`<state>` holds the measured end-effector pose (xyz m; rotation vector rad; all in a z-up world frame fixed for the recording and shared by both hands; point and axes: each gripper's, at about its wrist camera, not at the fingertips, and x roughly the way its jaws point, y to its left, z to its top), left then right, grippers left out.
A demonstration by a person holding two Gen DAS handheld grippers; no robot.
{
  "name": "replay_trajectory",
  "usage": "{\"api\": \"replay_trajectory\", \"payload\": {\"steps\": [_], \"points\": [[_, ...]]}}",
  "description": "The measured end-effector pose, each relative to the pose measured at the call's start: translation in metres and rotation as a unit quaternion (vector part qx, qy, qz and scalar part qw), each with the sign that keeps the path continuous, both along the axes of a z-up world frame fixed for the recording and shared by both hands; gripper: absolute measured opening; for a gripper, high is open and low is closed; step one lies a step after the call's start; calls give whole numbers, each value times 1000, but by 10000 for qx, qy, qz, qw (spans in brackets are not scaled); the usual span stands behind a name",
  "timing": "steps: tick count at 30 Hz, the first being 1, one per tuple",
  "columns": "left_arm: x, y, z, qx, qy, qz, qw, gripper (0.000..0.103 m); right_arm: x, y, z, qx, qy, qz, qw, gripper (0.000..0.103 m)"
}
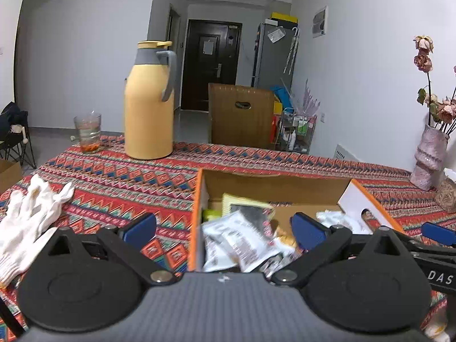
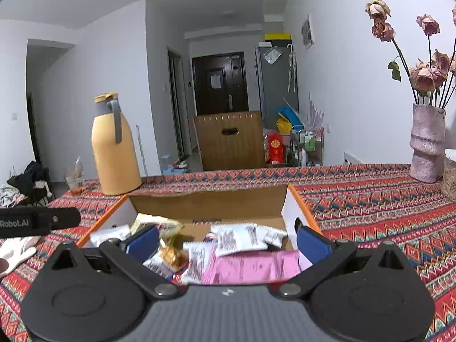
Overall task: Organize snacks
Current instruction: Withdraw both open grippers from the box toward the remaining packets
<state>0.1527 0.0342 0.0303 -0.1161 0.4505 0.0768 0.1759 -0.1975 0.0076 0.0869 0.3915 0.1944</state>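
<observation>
Yellow thermos [image 1: 148, 105], red zigzag-pattern cloth [image 1: 119, 176], orange-edged box [image 1: 196, 213], pink pkt [image 2: 250, 266].

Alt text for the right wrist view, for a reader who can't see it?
The right gripper, jaws open and empty, hovers over an open cardboard box of snack packets, a pink packet nearest. The box sits on a patterned tablecloth with a yellow thermos left and a vase of dried roses right.

Snack packets [image 2: 242, 239] in box [image 2: 211, 199] on table [image 2: 370, 199], flask [image 2: 114, 154] behind-left, vase [image 2: 426, 142] right
</observation>
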Motion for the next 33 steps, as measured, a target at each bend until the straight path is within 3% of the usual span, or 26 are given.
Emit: {"api": "replay_trajectory", "payload": {"steps": [19,33], "points": [[-52,42,-30,87,248,-47,9996,103,-50,26,-26,-165,518,151,9984,103],[-49,55,-54,-84,336,-102,9993,103,-54,39,-40,-388,799,92,9960,103]]}}
